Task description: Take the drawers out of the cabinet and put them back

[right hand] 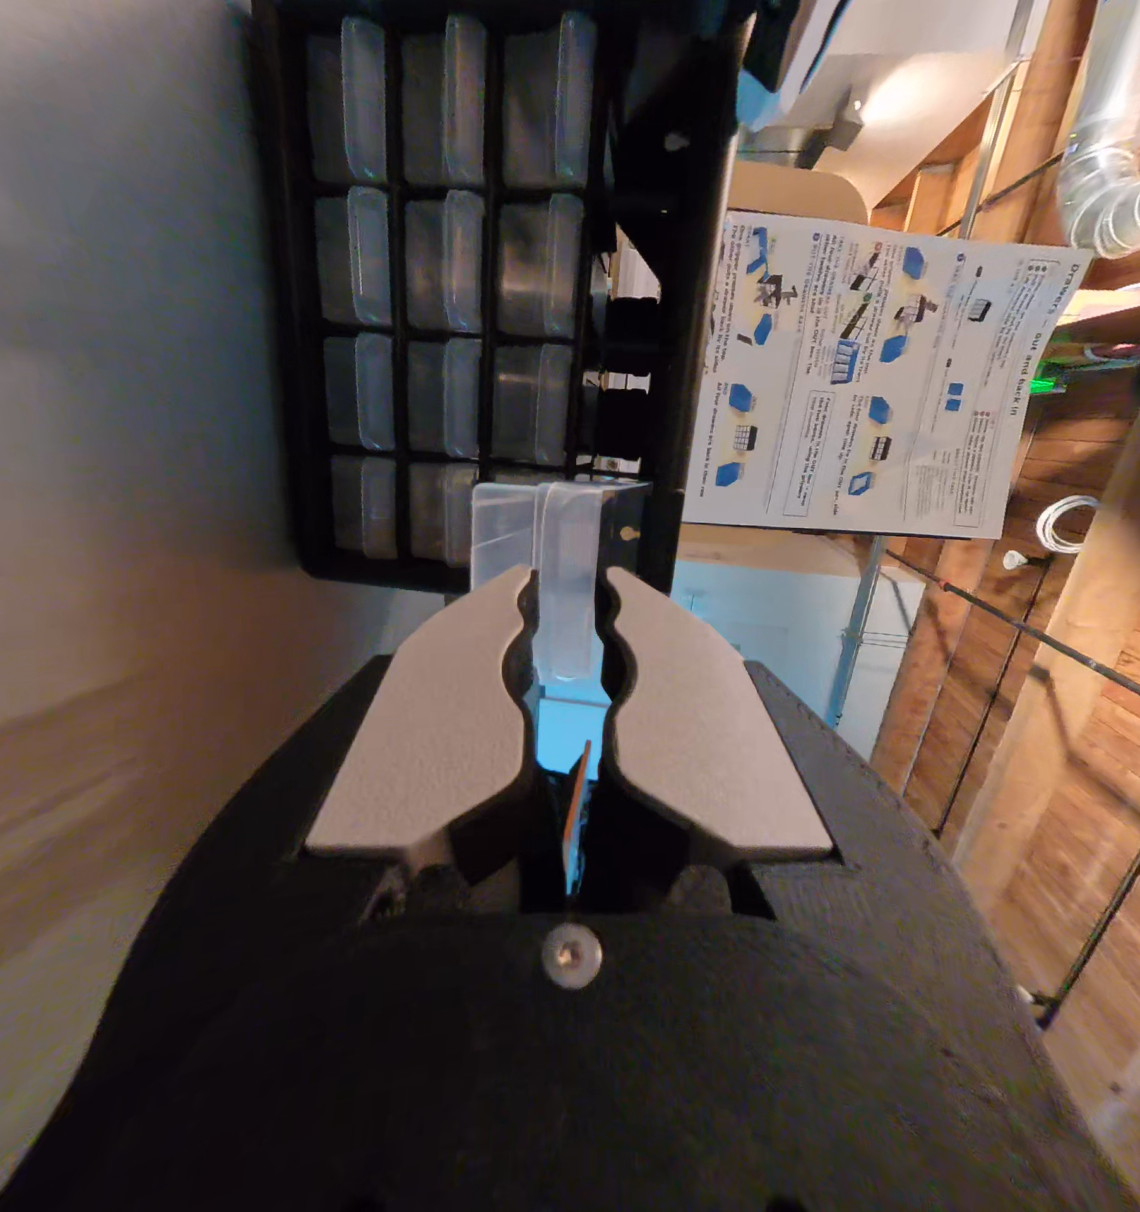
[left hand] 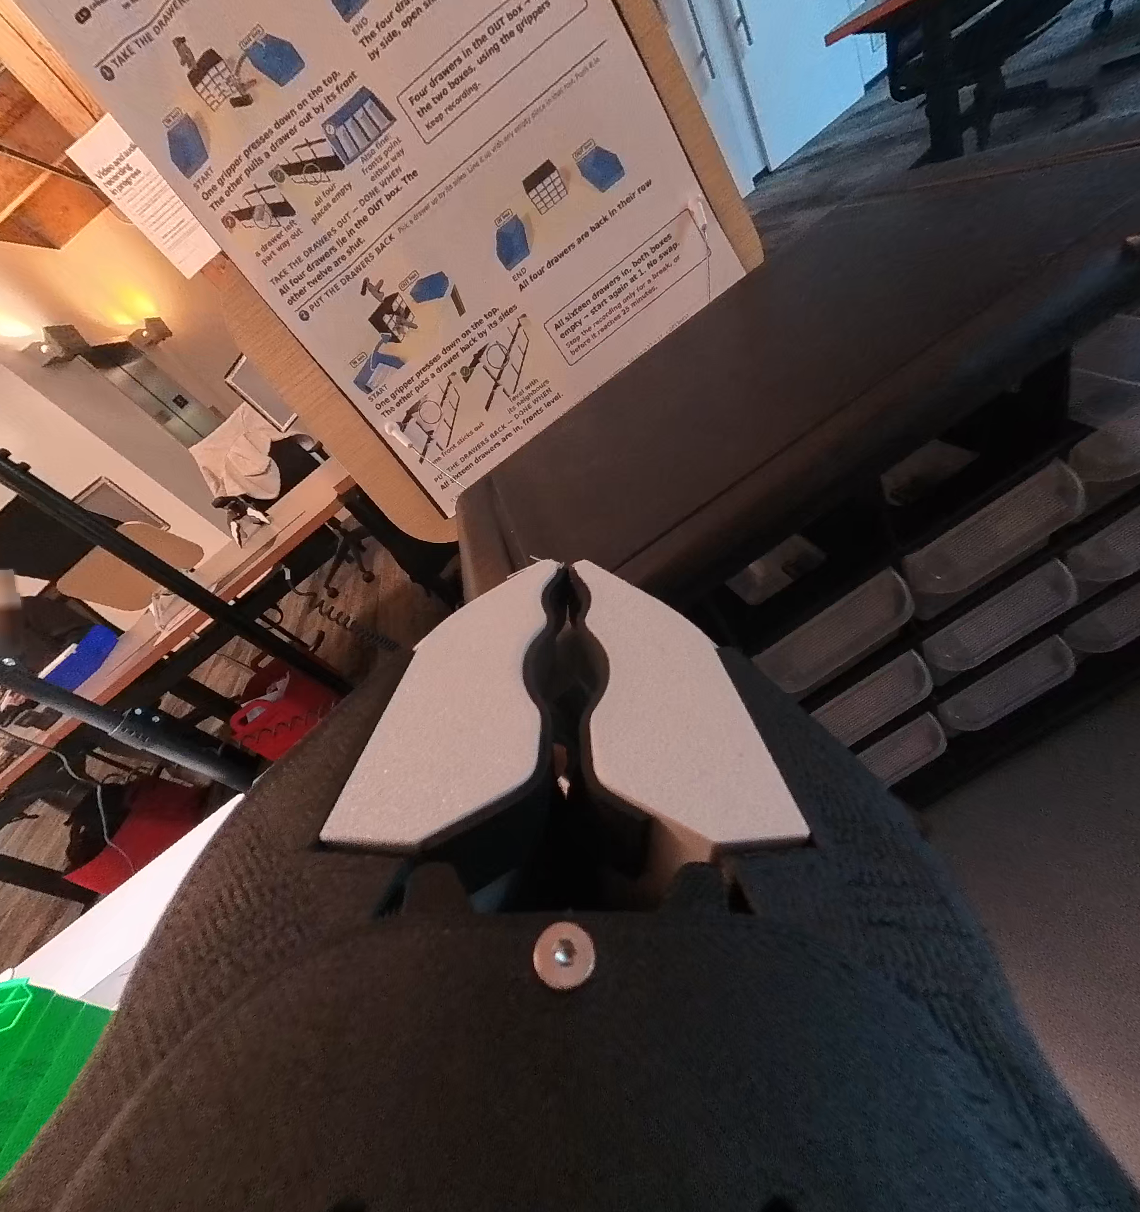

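A black cabinet (right hand: 692, 328) with clear plastic drawers (right hand: 449, 262) fills the top of the right wrist view, which is turned sideways. My right gripper (right hand: 567, 580) is shut on the front handle of one clear drawer (right hand: 508, 525), which sticks out of the cabinet at its corner slot. The slots (right hand: 626, 328) in the same row look dark and open. In the left wrist view my left gripper (left hand: 564, 572) is shut and empty, its tips at the near corner of the cabinet's top (left hand: 751, 393). Several drawers (left hand: 987, 525) show below it.
A paper instruction poster (left hand: 423, 197) hangs on a board behind the cabinet and also shows in the right wrist view (right hand: 882, 380). A green bin (left hand: 16, 1062) sits at the lower left. The cabinet stands on a grey table (left hand: 1046, 918).
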